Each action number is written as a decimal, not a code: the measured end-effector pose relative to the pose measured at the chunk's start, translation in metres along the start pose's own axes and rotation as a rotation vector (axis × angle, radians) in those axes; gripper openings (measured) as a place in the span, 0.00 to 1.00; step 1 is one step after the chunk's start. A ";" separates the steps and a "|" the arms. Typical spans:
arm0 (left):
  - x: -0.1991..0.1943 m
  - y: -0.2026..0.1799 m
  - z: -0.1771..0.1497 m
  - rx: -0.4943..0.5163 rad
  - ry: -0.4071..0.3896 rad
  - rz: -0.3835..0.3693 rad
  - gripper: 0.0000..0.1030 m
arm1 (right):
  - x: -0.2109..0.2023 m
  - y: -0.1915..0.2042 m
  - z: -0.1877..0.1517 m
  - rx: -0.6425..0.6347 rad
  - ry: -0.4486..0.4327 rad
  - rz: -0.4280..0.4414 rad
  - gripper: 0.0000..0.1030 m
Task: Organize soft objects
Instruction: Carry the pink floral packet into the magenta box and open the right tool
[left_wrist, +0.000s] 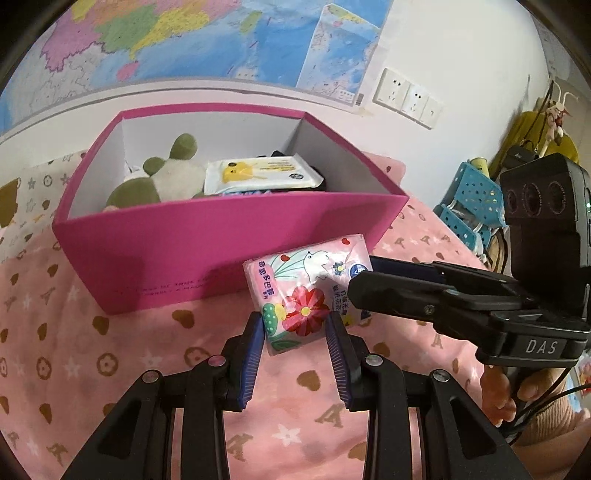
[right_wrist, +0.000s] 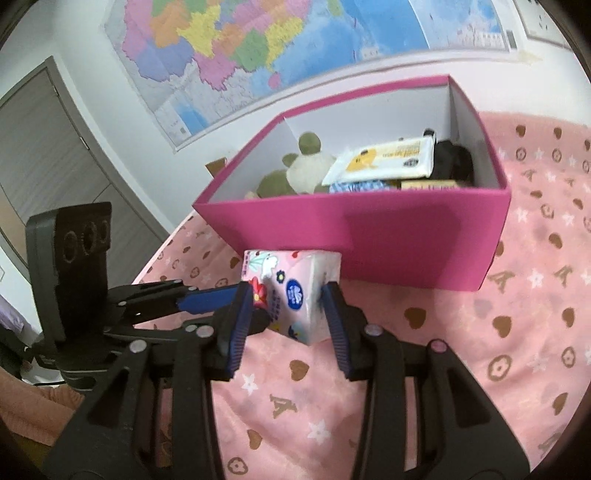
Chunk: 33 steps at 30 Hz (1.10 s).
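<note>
A pink flowered tissue pack (left_wrist: 306, 284) hangs just above the blanket, in front of the near wall of the magenta box (left_wrist: 221, 225). My left gripper (left_wrist: 295, 321) is shut on the pack's near end. From the right, the right gripper's fingers (left_wrist: 391, 295) clamp its other side. In the right wrist view my right gripper (right_wrist: 288, 295) is shut on the pack (right_wrist: 291, 284), and the left gripper's fingers (right_wrist: 207, 299) come in from the left. The box (right_wrist: 369, 229) holds a green and white plush toy (right_wrist: 303, 166), a yellow-printed wipes pack (right_wrist: 384, 158) and a black item (right_wrist: 454, 158).
A pink blanket (left_wrist: 110, 350) with hearts and stars covers the surface. A wall with maps (left_wrist: 184, 37) and sockets (left_wrist: 406, 96) stands behind the box. Blue perforated baskets (left_wrist: 472, 199) sit at the far right; a grey door (right_wrist: 48, 147) is at the left.
</note>
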<state>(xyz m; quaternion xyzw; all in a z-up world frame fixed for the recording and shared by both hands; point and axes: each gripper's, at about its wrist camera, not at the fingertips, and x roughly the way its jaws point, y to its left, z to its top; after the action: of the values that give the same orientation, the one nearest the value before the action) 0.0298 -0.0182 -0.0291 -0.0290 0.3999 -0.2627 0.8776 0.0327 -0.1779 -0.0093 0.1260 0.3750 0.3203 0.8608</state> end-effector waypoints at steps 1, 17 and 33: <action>-0.001 -0.001 0.002 0.001 -0.002 -0.004 0.32 | -0.001 0.001 0.002 -0.004 -0.004 -0.001 0.42; -0.020 -0.020 0.037 0.052 -0.085 -0.007 0.32 | -0.036 0.014 0.033 -0.082 -0.118 -0.010 0.42; -0.014 -0.019 0.073 0.086 -0.125 0.039 0.32 | -0.034 -0.003 0.064 -0.082 -0.158 -0.026 0.42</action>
<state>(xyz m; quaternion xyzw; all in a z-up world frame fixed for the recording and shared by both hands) 0.0660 -0.0393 0.0352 0.0000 0.3331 -0.2601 0.9063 0.0626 -0.2007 0.0525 0.1104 0.2942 0.3132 0.8962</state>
